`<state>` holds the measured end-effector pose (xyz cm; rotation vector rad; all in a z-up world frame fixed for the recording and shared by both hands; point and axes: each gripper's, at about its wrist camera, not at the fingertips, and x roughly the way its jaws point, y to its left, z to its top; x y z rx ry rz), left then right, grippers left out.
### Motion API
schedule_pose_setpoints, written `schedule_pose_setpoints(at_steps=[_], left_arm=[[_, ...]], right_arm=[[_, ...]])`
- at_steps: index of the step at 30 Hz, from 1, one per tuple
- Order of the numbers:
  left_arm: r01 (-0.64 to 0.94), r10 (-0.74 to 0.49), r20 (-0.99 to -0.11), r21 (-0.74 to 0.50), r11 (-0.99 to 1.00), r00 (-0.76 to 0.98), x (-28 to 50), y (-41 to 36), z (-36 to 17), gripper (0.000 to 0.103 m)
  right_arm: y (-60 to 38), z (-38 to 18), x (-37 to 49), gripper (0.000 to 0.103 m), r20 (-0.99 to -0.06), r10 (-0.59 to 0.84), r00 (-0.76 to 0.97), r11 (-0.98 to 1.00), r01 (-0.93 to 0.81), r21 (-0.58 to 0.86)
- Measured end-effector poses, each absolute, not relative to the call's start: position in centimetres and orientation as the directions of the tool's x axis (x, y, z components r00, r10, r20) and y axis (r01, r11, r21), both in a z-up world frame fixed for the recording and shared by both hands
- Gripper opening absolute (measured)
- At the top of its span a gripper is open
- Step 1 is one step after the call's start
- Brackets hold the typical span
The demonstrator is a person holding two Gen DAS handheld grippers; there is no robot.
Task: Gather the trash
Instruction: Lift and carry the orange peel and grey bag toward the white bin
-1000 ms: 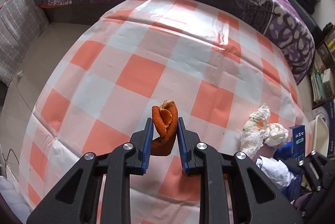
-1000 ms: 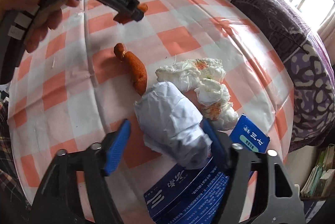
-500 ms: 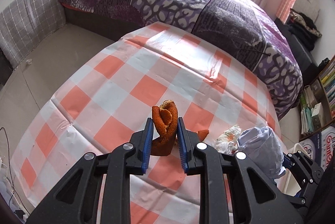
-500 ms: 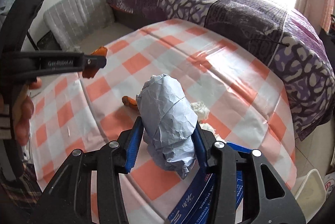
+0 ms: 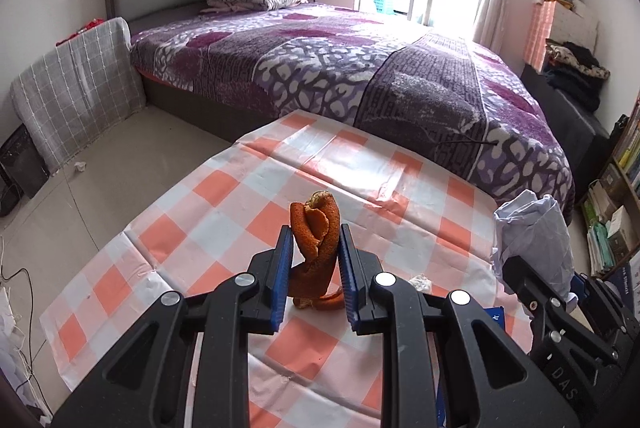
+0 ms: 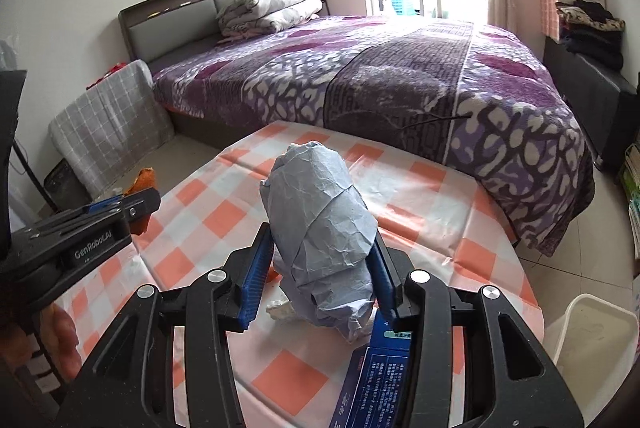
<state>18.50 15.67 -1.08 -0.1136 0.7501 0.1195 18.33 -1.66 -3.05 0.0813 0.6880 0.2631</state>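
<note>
— Orange peel (image 5: 316, 233), curled, is pinched between the blue pads of the left gripper (image 5: 313, 270), held above the checked tablecloth (image 5: 224, 212).

— And the right gripper (image 6: 320, 280)?

— It clamps a crumpled grey-blue paper wad (image 6: 320, 228) above the table, over a blue carton (image 6: 376, 376); a white bin (image 6: 588, 340) stands right.

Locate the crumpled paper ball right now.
The crumpled paper ball is clamped in the right gripper, lifted above the checked tablecloth. In the left wrist view it shows at the right edge, right of the orange peel.
</note>
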Motion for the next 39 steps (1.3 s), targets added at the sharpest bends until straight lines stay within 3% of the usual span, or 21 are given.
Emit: schedule_pose_setpoints(at_steps=[39], left_arm=[[0.021,-0.079,-0.666,-0.094,0.995,0.742,17.0,3.7,0.0,0.023]], right_arm=[[-13.6,-1.9,16.0,0.044,-0.614,0.126,0.779,0.967,0.041,0.251]])
